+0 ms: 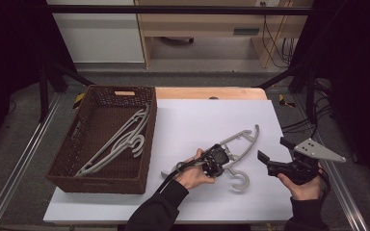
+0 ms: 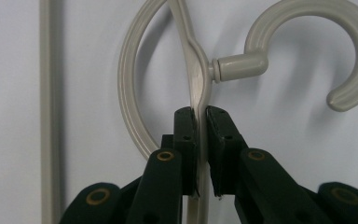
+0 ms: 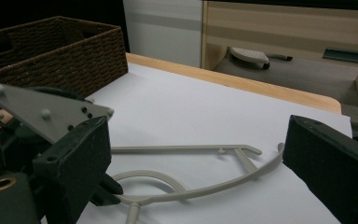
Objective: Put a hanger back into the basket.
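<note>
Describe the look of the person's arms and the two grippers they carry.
Both forearms wear black sleeves. The left gripper is black, with blocky jaws and brass-coloured rivets at the linkage joints; a black cable trails from it. The right gripper is black too, with wide square jaws, and carries a grey three-cornered plate dotted with small studs on top.

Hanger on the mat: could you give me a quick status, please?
Left gripper shut on hanger, beside its hook. Right gripper open, empty, alongside. Two hangers already in basket. Path clear.
</note>
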### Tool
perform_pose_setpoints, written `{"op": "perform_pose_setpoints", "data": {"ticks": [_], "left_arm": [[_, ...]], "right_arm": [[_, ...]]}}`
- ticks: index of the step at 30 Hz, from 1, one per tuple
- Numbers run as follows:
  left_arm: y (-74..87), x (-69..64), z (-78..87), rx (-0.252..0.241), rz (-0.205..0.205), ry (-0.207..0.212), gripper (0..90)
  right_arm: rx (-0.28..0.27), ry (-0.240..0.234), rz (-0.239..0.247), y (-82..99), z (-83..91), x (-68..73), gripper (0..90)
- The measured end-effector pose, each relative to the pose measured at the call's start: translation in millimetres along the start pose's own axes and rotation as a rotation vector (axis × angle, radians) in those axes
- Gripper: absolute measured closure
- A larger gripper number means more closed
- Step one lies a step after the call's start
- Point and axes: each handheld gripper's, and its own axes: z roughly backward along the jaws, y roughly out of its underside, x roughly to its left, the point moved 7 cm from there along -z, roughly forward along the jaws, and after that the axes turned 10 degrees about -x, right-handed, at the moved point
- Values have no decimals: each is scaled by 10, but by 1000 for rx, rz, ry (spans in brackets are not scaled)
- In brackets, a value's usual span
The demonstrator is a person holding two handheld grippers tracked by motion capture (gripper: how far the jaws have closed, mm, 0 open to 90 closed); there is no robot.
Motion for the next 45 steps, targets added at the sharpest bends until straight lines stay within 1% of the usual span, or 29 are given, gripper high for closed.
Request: {"op": "perform_pose_setpoints", "data": {"ticks": [1,2,6,10,12,14,18,22,25,31,34,38,41,42,45], "left_arm": [[-7,5,33,-6,1,3,822],[-17,7,60,-18,14,2,822],[-43,41,179,-49,33,5,823],[-51,78,266,-67,44,-13,823],[-51,90,301,-76,46,-17,823],[-51,106,347,-78,36,-21,824],[-83,125,450,-114,37,-37,824],[-102,133,535,-132,38,-45,825],[-128,136,599,-159,41,-52,825],[-220,137,753,-200,37,-64,824],[-259,139,827,-223,42,-61,824],[-306,154,924,-239,41,-71,824],[-340,188,1006,-256,45,-82,824],[-358,201,1033,-273,55,-86,824],[-416,239,1152,-299,59,-89,824]], "right_arm": [[0,0,-1,-2,3,0,79],[-2,1,-3,-4,4,1,79],[-5,2,-1,-12,11,-4,79],[-7,4,1,-12,12,-12,79],[-8,6,-1,-12,16,-17,79],[-6,7,-5,-12,20,-17,79],[-5,7,-3,-11,23,-23,79],[-6,7,-2,-11,26,-29,78],[-7,9,-2,-13,30,-33,79],[-12,14,-8,-19,41,-46,79],[-15,15,-8,-21,48,-56,79],[-19,21,-19,-27,63,-68,79],[-23,26,-16,-33,79,-88,79],[-22,27,-20,-33,85,-91,79],[-20,27,-20,-28,87,-97,79]]}}
